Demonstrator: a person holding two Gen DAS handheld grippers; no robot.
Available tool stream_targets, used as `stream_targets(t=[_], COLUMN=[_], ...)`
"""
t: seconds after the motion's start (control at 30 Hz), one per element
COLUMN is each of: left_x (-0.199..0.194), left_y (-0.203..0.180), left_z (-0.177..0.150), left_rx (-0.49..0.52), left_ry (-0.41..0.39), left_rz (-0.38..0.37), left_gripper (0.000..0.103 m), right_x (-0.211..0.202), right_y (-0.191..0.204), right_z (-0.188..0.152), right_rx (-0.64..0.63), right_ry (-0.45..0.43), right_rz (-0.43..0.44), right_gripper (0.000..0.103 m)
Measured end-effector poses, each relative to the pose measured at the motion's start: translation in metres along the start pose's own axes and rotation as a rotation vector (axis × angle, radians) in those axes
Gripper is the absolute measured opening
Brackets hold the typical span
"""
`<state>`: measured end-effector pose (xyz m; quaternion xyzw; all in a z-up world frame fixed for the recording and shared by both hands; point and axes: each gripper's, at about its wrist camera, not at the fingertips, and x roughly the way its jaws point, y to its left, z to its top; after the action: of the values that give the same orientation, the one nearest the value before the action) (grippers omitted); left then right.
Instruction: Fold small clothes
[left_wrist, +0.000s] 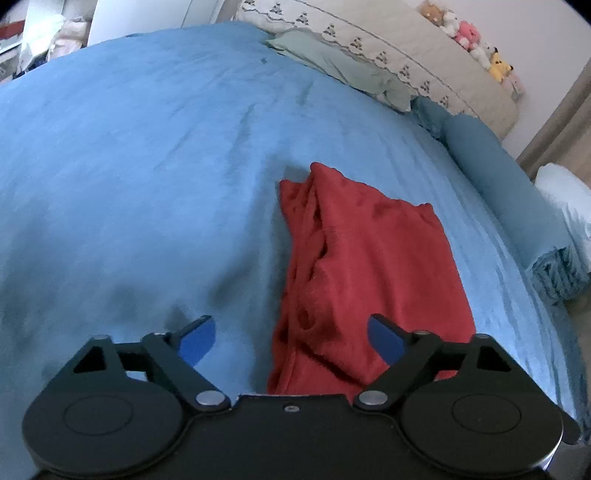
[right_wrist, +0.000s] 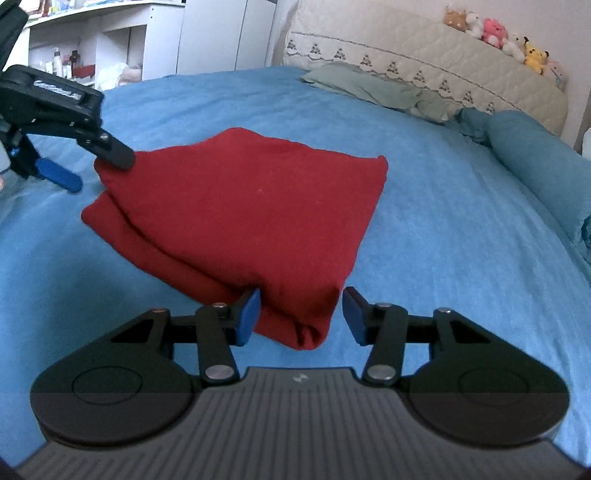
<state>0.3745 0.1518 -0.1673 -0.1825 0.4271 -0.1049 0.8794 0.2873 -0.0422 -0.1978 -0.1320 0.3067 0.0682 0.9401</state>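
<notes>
While both pairs of jaws stand apart with nothing pinched, each straddles a different end of the folded red garment. The right gripper has its jaws at a middling width, and the garment's near corner pokes into the gap between them; the left blue pad seems to brush the cloth, while the right pad is clear of it. The left gripper is spread wide, and in its own view the near edge of the cloth runs in between its jaws, off-centre toward the right finger. In the right wrist view, one dark finger of that left gripper sits at the garment's far left corner, the other finger lying outside on the bed.

From the right jaws the cloth reaches forward and to the left, roughly a rectangle lying flat on the blue bedspread, doubled over with layered edges showing along its left side. The right hand looks better placed for the next pinch, since a corner already sits between its jaws. Pillows and plush toys lie well beyond.
</notes>
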Motion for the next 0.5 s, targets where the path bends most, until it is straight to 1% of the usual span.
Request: stream_targets(t=[0.07,0.1,0.13,0.17,0.2,0.23,0.27,0.37,0.4,0.43,0.5], left_x=[0.003,0.004,0.006,0.007,0.008,0.008,0.008,0.0,-0.003,-0.005,-0.007], left_y=[0.0,0.0,-0.001,-0.002,-0.004,-0.006,-0.008,-0.017,-0.021,-0.024,-0.03], left_z=[-0.001,-0.001,-0.002,-0.002,-0.003,-0.003,-0.004,-0.006,-0.007,-0.008,-0.01], left_rx=[0.01,0.014,0.02,0.028,0.039,0.052,0.066,0.122,0.145,0.167,0.2], left_ry=[0.004,0.008,0.012,0.015,0.017,0.012,0.006,-0.032,-0.044,-0.057,-0.074], left_rz=[0.003,0.005,0.005,0.007,0.009,0.013,0.016,0.031,0.037,0.043,0.051], left_gripper=[0.073,0.069,0.061,0.05,0.043,0.027,0.016,0.013,0.013,0.012,0.011], right_x=[-0.001,0.0,0.0,0.0,0.001,0.002,0.002,-0.001,0.0,-0.001,-0.001], right_y=[-0.001,-0.002,-0.003,-0.004,-0.007,-0.009,-0.011,-0.017,-0.017,-0.018,-0.019], right_z=[-0.003,-0.004,-0.005,-0.007,-0.008,-0.009,-0.011,-0.011,-0.011,-0.012,-0.011], right_rx=[-0.002,0.001,0.007,0.013,0.018,0.028,0.039,0.068,0.07,0.072,0.078], right_ry=[-0.007,-0.005,-0.003,0.004,0.012,0.017,0.015,0.005,0.004,0.001,0.002], right_rz=[-0.006,-0.006,-0.005,0.0,0.005,0.009,0.013,0.02,0.02,0.021,0.037], right_gripper=[0.065,0.064,0.06,0.057,0.052,0.052,0.052,0.051,0.049,0.04,0.027])
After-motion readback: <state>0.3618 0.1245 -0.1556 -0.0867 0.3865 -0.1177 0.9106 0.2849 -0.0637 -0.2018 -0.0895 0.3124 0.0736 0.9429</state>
